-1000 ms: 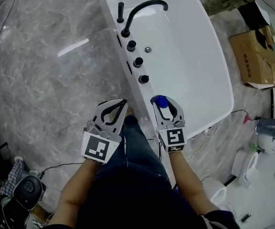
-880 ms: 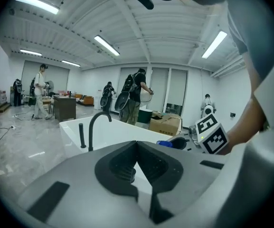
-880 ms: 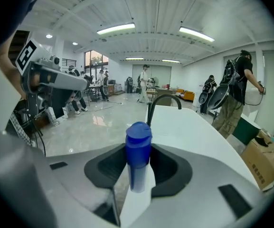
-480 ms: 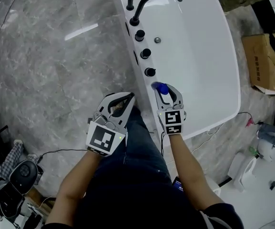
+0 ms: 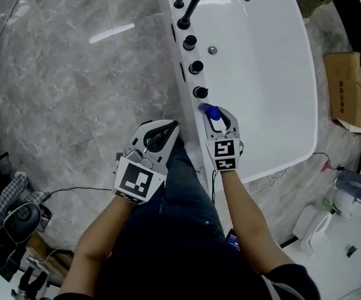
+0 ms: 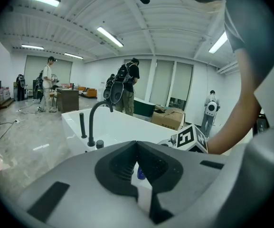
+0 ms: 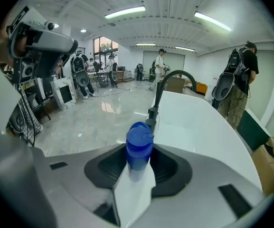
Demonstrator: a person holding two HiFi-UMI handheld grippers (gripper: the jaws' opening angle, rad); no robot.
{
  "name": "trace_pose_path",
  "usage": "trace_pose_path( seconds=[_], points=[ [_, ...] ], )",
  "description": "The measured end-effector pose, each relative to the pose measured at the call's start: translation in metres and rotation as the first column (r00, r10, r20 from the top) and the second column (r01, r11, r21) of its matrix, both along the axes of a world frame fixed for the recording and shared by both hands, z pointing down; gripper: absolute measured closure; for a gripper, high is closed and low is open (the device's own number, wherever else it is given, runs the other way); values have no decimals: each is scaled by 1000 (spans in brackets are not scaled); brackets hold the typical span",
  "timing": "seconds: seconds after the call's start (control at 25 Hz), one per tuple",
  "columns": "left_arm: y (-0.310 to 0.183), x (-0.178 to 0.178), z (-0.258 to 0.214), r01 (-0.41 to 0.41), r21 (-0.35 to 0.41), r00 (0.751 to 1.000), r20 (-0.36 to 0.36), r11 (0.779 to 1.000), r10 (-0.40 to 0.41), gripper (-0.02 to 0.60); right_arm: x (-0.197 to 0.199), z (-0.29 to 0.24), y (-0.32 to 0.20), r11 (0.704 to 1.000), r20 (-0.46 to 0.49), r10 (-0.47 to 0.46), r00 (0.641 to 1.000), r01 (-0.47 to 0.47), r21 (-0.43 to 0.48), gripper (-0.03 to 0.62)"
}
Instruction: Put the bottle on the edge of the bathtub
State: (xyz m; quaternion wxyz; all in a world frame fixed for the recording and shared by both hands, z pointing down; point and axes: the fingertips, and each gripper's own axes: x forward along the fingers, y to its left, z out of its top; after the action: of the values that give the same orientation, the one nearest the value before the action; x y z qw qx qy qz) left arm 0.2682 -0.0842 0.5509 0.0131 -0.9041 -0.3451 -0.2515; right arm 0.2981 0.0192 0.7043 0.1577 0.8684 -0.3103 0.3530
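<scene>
We log the right claw clamped on the white plastic bottle with a blue cap. The white bathtub rim lies under it, with a round black knob just ahead. The left claw, closed and empty, is alongside.

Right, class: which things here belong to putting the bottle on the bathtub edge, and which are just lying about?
Belong to the job:
- blue-capped bottle, gripped in the right gripper
- white bathtub, whose edge is the target

Just lying about:
- black faucet
- cardboard box on the floor
- left gripper, shut and empty
</scene>
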Motion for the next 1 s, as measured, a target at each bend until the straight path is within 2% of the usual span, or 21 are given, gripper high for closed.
trace_pose_path(
  seconds=[0.4,0.68,0.84,1.0],
  points=[
    [-1,-7,4,1,4,1000,12,1000,-1,558,-9,11,-4,998,19,-49,999,50,-38,430],
    [-1,-19,0,1,8,1000,16,1000,-1,558,-15,-1,-10,998,30,-61,998,61,7,396],
    [-8,-23,-7,23,-2,1000,7,1000,-23,558,-23,-22,-9,996,72,0,997,-6,86,382],
    [-17,-28,-17,42,-7,999,-1,999,-43,558,-24,-59,5,986,37,96,995,-100,134,382]
  ],
)
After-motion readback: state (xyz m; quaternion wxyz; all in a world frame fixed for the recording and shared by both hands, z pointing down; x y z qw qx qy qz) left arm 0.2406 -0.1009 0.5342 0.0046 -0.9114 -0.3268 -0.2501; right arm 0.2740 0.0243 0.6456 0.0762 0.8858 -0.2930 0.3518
